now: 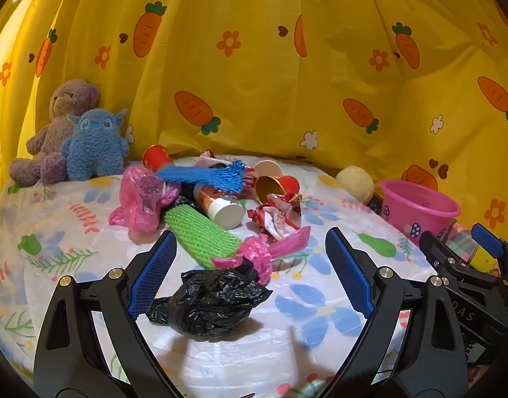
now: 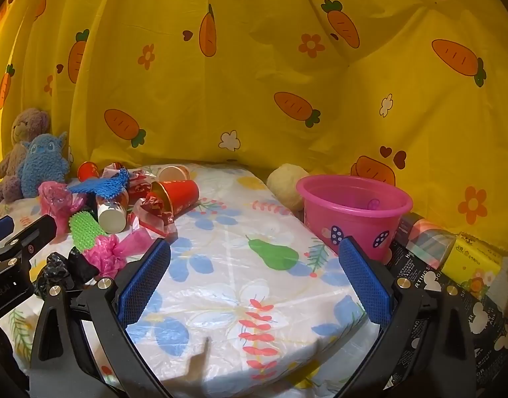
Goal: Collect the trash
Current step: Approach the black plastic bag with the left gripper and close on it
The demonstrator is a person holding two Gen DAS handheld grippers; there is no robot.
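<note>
Yellow carrot-print sheet (image 1: 270, 76) hangs behind a worktop (image 2: 254, 285) under clear plastic w/ flower and pear print. Trash heaped at far left: red cups (image 1: 280, 187), blue foam net (image 1: 204, 174), green foam net (image 1: 200, 235), pink plastic bags (image 1: 142, 199), crumpled red-white wrapper (image 1: 277, 215), a white-capped tube (image 1: 220, 207). Nearest piece – black bag wad (image 1: 210, 305) – lies apart from the heap, w/ a pink bag knot (image 1: 257, 255) touching its far side. Pink bucket (image 2: 353, 212) stands at right edge, upright, mouth clear; looks like the bin. Two plush toys (image 1: 71, 136) in far left corner, not trash.

Left tool (image 1: 250, 275): jaws spread wide, holding nothing; black wad sits between the pads, closer to the left pad, no pad pressing it. Right tool (image 2: 254, 282): also wide open, empty, over bare worktop betw. heap and bucket.

Step in hand, as I judge it: first pick – black wad w/ left tool.

How to do it well:
- centre the wad betw. pads before closing; it's off to one side now
- go low so pads catch the bulk, not a loose flap – thin film will slip
- watch the pink knot; it may drag along
- lift clear, carry across to bucket, release over the mouth
- keep right tool out of that path
</note>
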